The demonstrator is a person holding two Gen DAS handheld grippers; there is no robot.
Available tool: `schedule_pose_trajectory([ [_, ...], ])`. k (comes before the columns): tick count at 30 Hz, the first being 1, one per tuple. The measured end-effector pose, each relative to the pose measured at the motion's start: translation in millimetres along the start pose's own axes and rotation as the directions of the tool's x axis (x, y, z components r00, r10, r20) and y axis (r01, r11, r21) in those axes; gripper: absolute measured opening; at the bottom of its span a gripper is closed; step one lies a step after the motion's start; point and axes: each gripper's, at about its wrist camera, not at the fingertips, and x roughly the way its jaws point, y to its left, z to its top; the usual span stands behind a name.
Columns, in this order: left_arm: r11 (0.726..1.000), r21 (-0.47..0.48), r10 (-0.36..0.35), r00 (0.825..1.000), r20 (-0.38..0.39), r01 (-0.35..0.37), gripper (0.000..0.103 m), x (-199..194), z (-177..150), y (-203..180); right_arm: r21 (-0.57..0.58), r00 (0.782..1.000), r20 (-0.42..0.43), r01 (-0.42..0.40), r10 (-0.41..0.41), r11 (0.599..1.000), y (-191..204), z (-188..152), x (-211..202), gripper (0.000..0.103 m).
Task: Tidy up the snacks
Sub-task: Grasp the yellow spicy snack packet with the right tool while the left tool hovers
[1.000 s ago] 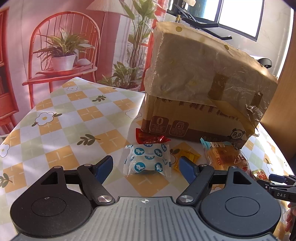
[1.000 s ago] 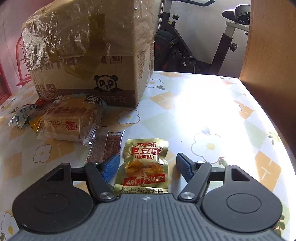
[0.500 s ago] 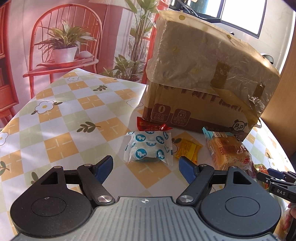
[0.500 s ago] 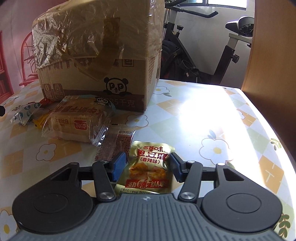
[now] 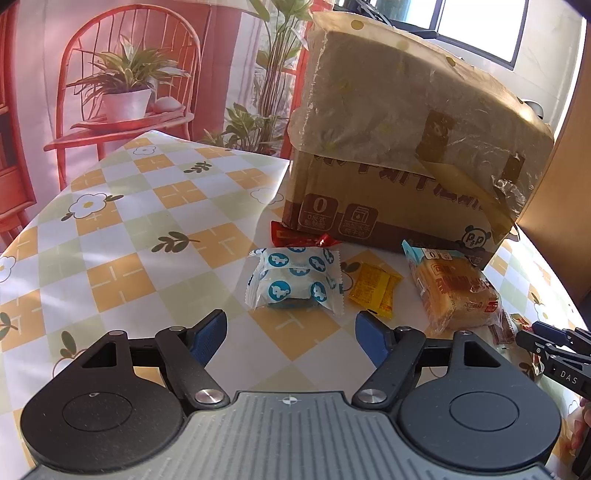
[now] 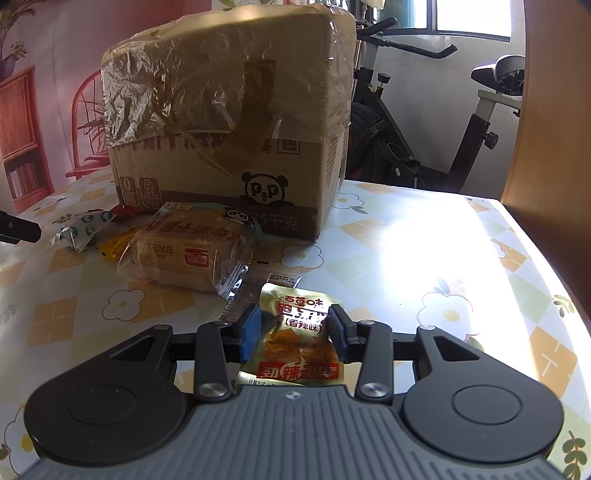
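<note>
A table [image 5: 122,229] has a cloth with orange, green and white squares, and little flowers and leaves are drawn on it. Behind the table there is a big picture wall. It shows a red chair [image 5: 129,55] with a round back. A plant in a white pot [image 5: 125,99] sits on the chair seat. More tall green plants [image 5: 266,74] stand next to it. A red bookshelf [image 6: 22,136] is in the picture too. On the other side a black exercise bike [image 6: 413,122] stands on the floor past the table edge. A bright window [image 5: 480,22] is up high. A brown wooden board [image 6: 554,110] stands at the right side
</note>
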Motion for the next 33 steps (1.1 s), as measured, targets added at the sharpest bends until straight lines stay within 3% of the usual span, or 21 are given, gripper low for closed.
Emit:
schedule_pose_trajectory([
  [9,1.0,0.002,-0.003,1.0,-0.014,0.003,0.078,1,-3,-3,-0.051,1.0,-0.02,-0.015,0.014,0.999,7,-2,3,0.045],
  [14,1.0,0.006,-0.007,1.0,-0.015,0.008,0.078,1,-4,-5,-0.051,1.0,-0.021,0.001,-0.002,0.999,7,-1,3,0.063],
  [16,1.0,0.005,-0.008,1.0,-0.017,0.008,0.078,1,-4,-5,-0.052,0.999,-0.041,0.009,-0.012,0.999,7,-1,6,0.064],
  [22,1.0,0.002,-0.008,1.0,-0.016,0.008,0.078,2,-5,-3,-0.025,0.996,-0.083,-0.014,0.012,1.0,4,2,11,0.059],
  [26,1.0,-0.003,-0.008,1.0,-0.019,0.007,0.077,3,-5,-3,-0.043,0.997,-0.072,-0.032,0.029,0.999,8,1,8,0.047],
  [33,1.0,0.005,-0.027,1.0,-0.005,0.027,0.075,1,3,-3,-0.038,0.999,-0.02,-0.046,0.046,0.998,8,1,-2,0.044],
])
